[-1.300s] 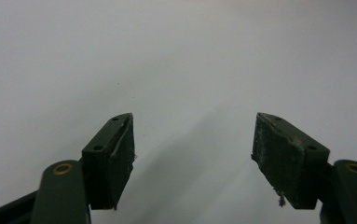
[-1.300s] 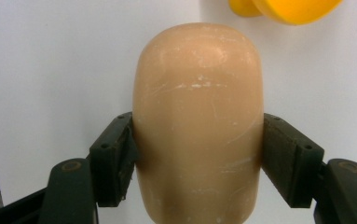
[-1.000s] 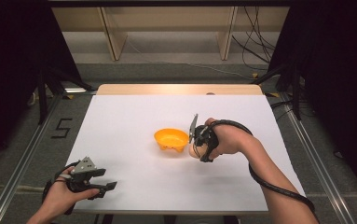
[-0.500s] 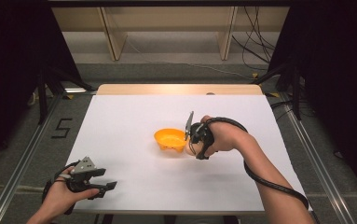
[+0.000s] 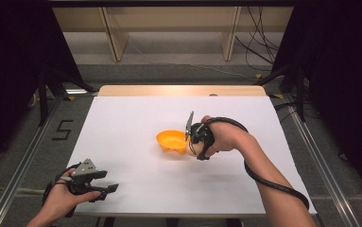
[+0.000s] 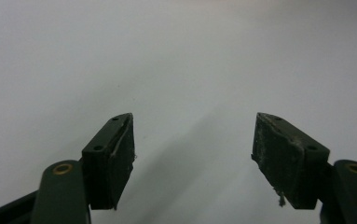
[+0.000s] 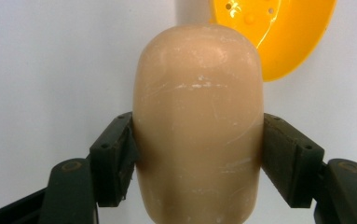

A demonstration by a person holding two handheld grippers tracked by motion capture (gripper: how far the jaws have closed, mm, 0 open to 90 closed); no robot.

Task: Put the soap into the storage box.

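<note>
— Orange plastic is showing near the middle of the white table point(image 5: 122, 123): a small bowl point(image 5: 171, 141) is sitting there, and the right gripper point(image 5: 193, 140) is hovering just beside its right rim.

— What is that gripper carrying?

— In the right gripper view its two black jaws are pressing against the sides of a smooth, beige, rounded block point(image 7: 198, 121), something like a bar of soap. The block is standing up between the jaws, scuffed with pale scratches. Past its top edge, the bowl is peeking out at the upper right, with small holes in its bottom.

— Is the block touching the bowl?

— That is hard to tell. From above, the hand point(image 5: 226, 135) and the gripper are covering the block, so only the gripper view is showing it, and there it is overlapping the bowl without clear contact.

— And the other side?

— The left gripper point(image 5: 104, 187) is resting low at the near left corner of the table, well apart from the bowl, with the person's left hand point(image 5: 67, 196) wrapped around it. In the left gripper view its jaws are standing wide apart with nothing between them, and plain white tabletop is lying beyond, crossed by their soft shadows.

— Anything around the table?

— Grey floor is running along both sides, a number five marking point(image 5: 61, 130) is lying on it at the left, and dark cables point(image 5: 259, 42) are trailing at the far right.
</note>
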